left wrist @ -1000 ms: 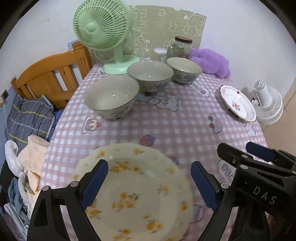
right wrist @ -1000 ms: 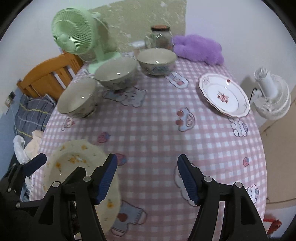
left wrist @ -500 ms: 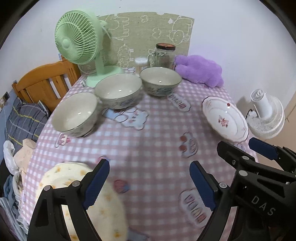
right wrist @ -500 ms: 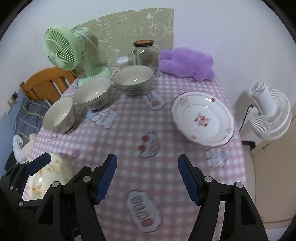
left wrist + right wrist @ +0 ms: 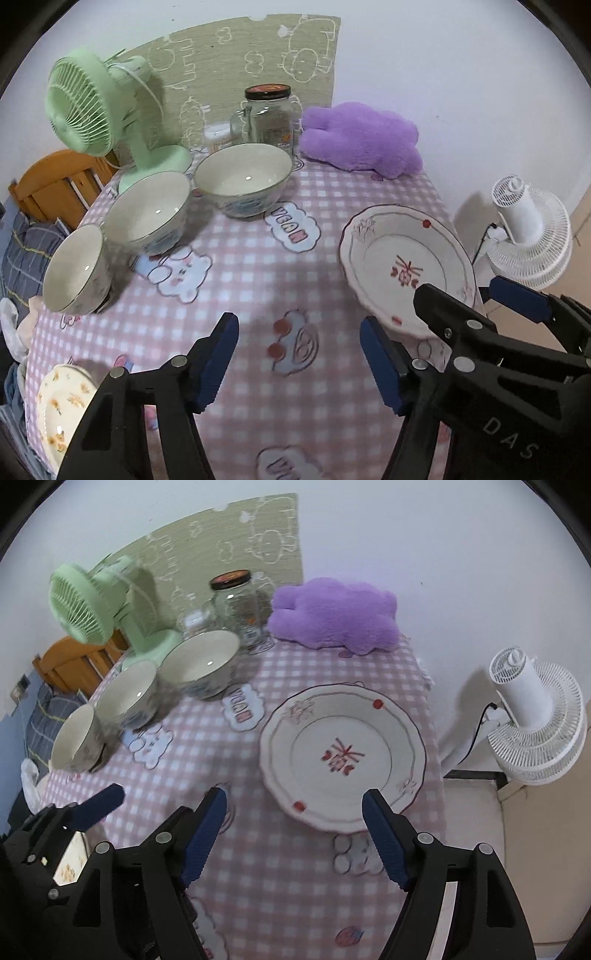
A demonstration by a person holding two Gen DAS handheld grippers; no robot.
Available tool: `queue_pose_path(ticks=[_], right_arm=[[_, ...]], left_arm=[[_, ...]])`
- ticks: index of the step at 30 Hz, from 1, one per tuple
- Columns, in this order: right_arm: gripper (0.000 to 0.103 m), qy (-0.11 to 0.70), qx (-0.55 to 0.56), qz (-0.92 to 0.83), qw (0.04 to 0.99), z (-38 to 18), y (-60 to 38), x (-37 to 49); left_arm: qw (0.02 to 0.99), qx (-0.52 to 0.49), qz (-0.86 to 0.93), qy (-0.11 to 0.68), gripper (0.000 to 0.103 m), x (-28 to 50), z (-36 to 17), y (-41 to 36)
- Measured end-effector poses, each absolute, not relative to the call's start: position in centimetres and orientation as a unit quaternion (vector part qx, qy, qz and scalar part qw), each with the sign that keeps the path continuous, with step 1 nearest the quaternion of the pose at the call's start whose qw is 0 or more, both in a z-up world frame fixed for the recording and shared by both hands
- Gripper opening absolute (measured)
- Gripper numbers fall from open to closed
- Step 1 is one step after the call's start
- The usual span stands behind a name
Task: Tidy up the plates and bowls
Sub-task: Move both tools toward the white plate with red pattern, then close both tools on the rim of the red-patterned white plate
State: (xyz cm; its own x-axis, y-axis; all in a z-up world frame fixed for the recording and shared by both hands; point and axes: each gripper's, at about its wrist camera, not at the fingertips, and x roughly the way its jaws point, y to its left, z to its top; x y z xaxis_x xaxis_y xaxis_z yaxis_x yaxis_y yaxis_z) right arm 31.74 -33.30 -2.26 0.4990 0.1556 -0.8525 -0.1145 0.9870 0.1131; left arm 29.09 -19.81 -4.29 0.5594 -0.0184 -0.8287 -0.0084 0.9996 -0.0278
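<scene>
White red-patterned plate point(image 5: 341, 755): flat on desk point(image 5: 280, 867), face up. Right hand-held gripper point(image 5: 295, 834) and left hand-held gripper point(image 5: 299, 363): both released, holding nothing.

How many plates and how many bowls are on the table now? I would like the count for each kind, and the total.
Bowls: 3 (near, middle, far)
Plates: 2 (red-patterned plate, yellow-flowered plate)
Total: 5

Three bowls point(image 5: 147, 214) line the table's point(image 5: 258, 280) left side; a plate point(image 5: 343, 757) lies right.
</scene>
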Motion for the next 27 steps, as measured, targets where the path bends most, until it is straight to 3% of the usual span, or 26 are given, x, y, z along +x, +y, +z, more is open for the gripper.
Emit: queue_pose_path(ticks=[27], right_arm=[[0.078, 0.515, 0.039, -0.013, 0.856, -10.4, -41.2, 41.3]], left_arm=[[0.856, -0.012, 0.004, 0.516, 0.05, 39.4, -12.5, -26.4]])
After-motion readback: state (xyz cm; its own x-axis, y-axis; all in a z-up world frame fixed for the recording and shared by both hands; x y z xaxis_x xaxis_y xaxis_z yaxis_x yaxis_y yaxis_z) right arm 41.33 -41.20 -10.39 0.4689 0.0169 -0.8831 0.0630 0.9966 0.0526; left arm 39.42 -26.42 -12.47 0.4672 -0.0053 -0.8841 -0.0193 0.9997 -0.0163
